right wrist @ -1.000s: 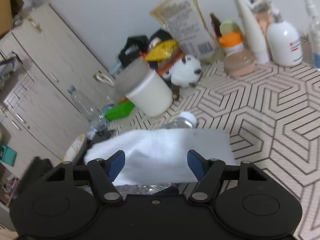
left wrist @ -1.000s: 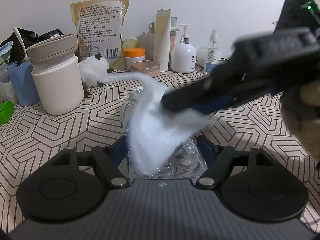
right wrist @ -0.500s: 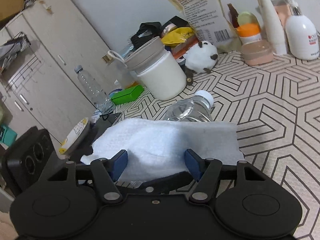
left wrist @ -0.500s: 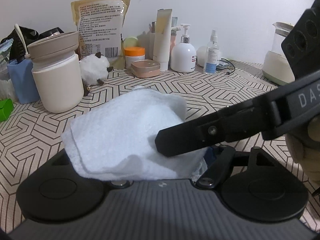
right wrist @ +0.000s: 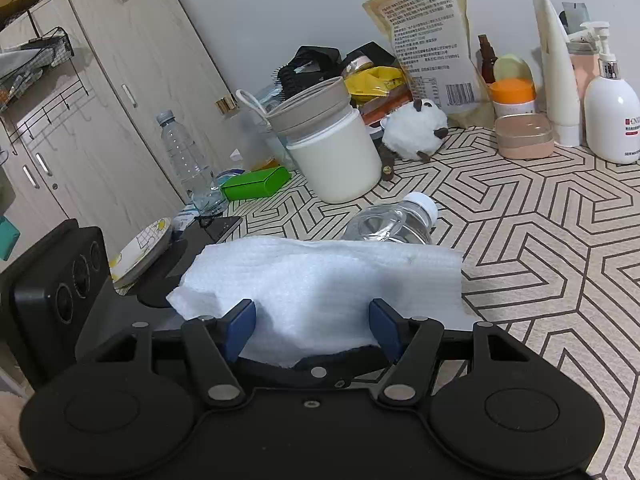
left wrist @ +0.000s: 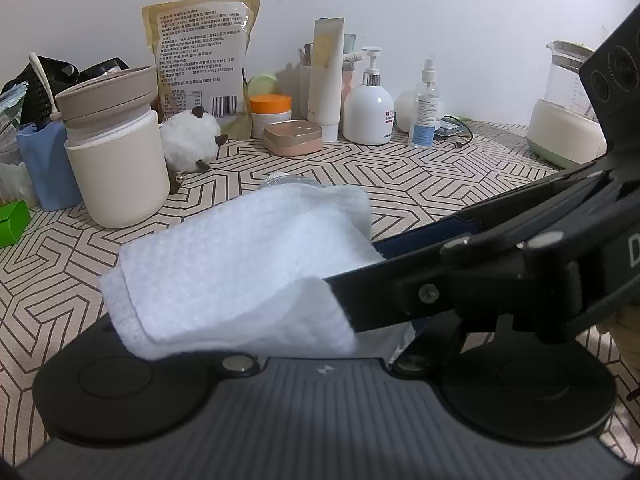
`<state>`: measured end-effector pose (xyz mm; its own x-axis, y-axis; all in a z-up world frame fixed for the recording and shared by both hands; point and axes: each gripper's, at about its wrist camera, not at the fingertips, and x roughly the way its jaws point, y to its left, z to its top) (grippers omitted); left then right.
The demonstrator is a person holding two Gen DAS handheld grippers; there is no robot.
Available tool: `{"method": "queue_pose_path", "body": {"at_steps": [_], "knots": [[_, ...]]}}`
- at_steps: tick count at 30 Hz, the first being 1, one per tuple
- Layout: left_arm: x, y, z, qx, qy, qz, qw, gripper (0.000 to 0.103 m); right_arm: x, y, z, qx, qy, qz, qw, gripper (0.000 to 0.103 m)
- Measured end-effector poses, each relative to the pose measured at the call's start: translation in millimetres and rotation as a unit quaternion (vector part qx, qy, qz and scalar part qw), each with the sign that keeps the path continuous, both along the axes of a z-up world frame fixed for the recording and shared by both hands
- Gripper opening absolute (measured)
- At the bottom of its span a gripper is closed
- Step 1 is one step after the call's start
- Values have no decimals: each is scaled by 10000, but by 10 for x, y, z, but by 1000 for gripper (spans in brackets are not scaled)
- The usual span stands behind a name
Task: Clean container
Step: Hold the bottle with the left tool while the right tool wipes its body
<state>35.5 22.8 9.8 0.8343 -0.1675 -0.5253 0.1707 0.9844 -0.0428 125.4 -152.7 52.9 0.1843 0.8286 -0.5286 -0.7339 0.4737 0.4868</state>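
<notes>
A clear plastic bottle with a white cap lies in my left gripper, mostly covered by a white cloth. In the left wrist view only the cap end shows above the cloth; my left fingers are hidden under it. My right gripper has its blue pads either side of the cloth, holding it draped over the bottle. The right gripper's fingers reach in from the right across the left gripper.
A cream jar with a beige lid stands at left, a toy sheep beside it. Bottles, a food bag and tubes line the back wall. A kettle is at right. A green box and another bottle are near the table's left edge.
The cloth has gone from hanging bunched over the bottle to lying spread across it. My right gripper has come lower and closer across the left gripper.
</notes>
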Motion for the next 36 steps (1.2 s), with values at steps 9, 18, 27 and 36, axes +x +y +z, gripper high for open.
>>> {"method": "queue_pose_path", "body": {"at_steps": [9,18,27,36], "knots": [[9,-15,10,47,-27,24,10000,75,15,-15,-22,42,18,14,10000,68],[34,18,12,-66,-3,39,10000,75,413,-264,-322,859,1410,-159,9861,54],[33,1,8,-60,-1,70,10000,74,452,-305,-377,990,1496,-341,9832,32],[45,-8,-1,-44,36,143,9999,74,359,-231,-318,1058,1433,-136,9839,33]]}}
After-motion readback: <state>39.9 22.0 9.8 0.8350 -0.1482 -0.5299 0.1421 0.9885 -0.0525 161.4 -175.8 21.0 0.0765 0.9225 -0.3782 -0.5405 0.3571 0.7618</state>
